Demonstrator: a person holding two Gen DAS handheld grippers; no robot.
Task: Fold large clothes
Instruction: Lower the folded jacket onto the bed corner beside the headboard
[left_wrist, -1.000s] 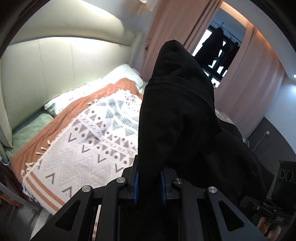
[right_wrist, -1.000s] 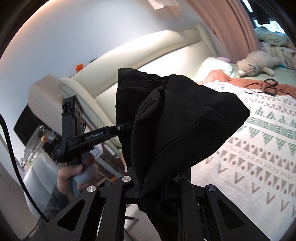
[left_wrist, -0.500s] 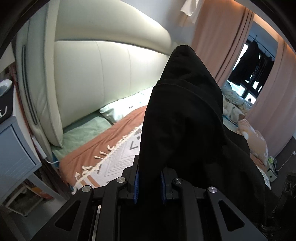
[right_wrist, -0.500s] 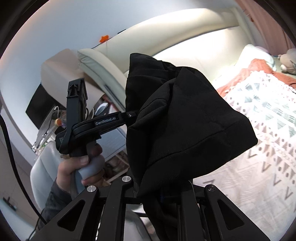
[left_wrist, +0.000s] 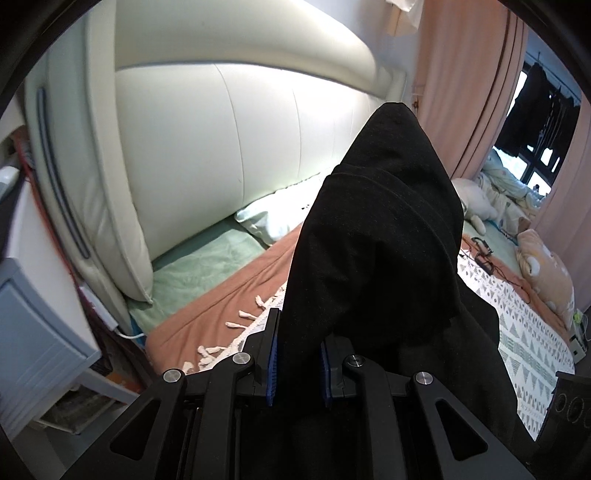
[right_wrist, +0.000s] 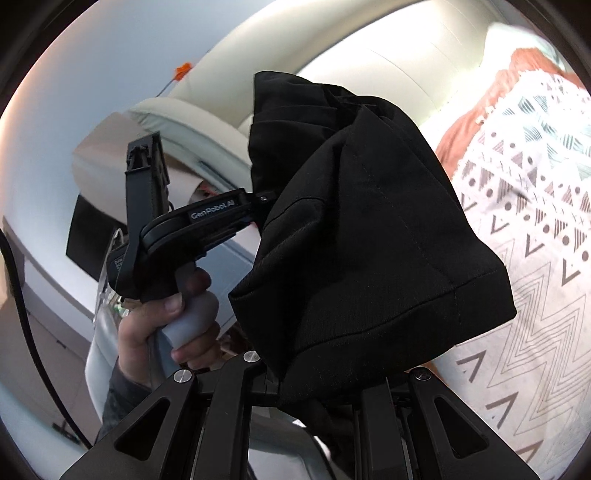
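Black garment, thick and matte with stitched seams and a folded hem band, held up in the air over the near edge of a bed, bunched into a tall peak in the left wrist view and into a boxy, doubled-over lump in the right wrist view. Clamped in the left gripper: a fold of the black cloth, pinched between blue-padded fingers set narrowly apart, the rest draping down to the right. Seen from the right wrist, that same left gripper biting into the garment's upper left side, its grey handle wrapped by a hand in a dark sleeve. Right gripper nearly closed, its fingertips buried under the hanging hem, cloth passing between them and down past the frame. Below and behind: a white throw with grey and teal geometric print and a fringed edge over a rust-orange blanket, a pale green sheet, a cream padded headboard, pink curtains.
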